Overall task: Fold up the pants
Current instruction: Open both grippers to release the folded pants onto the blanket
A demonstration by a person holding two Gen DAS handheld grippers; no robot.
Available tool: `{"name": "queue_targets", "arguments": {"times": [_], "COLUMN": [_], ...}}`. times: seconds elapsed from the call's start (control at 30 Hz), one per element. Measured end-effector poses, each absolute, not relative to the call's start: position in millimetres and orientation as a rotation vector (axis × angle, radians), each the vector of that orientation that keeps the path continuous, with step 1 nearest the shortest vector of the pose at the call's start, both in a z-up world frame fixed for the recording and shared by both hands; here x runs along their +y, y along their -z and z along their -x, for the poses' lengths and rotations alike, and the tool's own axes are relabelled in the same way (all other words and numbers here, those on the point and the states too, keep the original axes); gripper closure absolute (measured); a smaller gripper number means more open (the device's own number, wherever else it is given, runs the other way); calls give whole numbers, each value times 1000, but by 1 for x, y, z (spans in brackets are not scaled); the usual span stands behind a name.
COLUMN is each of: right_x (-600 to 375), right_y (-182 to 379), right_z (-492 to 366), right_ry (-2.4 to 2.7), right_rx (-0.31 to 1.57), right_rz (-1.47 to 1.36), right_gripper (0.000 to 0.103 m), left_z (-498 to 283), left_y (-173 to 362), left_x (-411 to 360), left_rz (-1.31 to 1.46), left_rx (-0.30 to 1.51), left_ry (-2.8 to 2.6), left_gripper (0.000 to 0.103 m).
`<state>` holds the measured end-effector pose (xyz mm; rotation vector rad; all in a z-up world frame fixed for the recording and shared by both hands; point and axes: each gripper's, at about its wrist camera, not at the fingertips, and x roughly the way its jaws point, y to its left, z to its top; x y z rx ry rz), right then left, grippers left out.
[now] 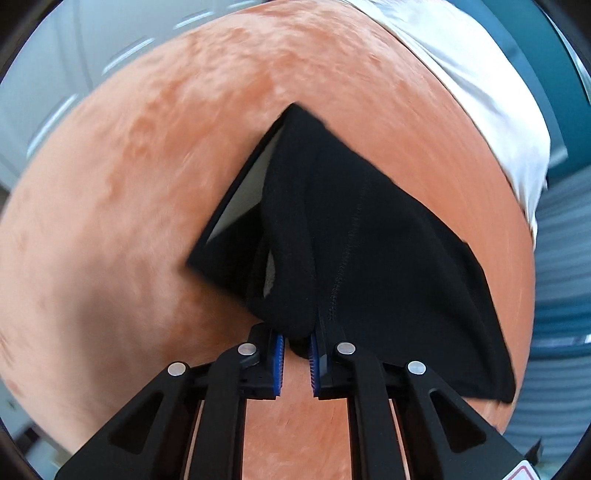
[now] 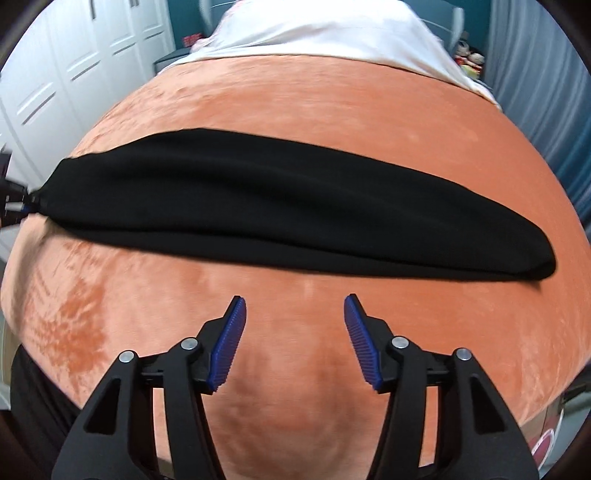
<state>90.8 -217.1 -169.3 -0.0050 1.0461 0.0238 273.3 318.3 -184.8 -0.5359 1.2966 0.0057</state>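
Black pants (image 2: 236,214) lie as a long folded band across the orange bedspread (image 2: 332,110) in the right wrist view. In the left wrist view my left gripper (image 1: 296,345) is shut on a bunched end of the pants (image 1: 369,240), lifted a little off the cover; a light lining shows inside the fabric. The same gripper (image 2: 14,205) shows at the far left edge of the right wrist view, pinching that end. My right gripper (image 2: 293,306) hangs open over bare bedspread, just short of the pants' near edge, with nothing between its blue pads (image 2: 229,347).
The orange bedspread (image 1: 147,184) covers the bed, with white bedding (image 2: 325,33) at its far end. White cupboard doors (image 2: 74,62) stand to the left. A blue-grey curtain (image 2: 546,74) hangs on the right, with small items on a shelf (image 2: 469,55) beside it.
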Motion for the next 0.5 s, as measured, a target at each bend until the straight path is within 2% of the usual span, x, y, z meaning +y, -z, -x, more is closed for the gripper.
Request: {"name": "queue_targets", "arguments": {"times": [0.07,0.17,0.27,0.3,0.33,0.37,0.5], "right_x": [-208,-200,-201,-198,-197,-195,-196], "right_y": [169,172,173,172,171,170,168], "right_z": [-89,-91,-89,-88,-87,-86,-85], "right_ry": [-27,-27,-28,-30,-26,-26,-10], "right_rx": [1049,1054,1066,1067,1064,1064,1066], "right_rz": [16,-7,-36,-34,-23,-16,-3], "right_gripper": [49,49,49,49,49,49,49], "left_z": [-281,-277,-276,-274,-272,-275,-273], "left_y": [186,189,194,197,197,199,185], "left_x": [318,307,308,310,310,310,321], "left_rz": [479,433,526,550,558,552,504], "left_rx": [1320,1326,1296,1293,1288,1288,1269], "left_ry": [6,1,17,21,18,14,18], "left_gripper": [85,85,85,86,95,97,97]}}
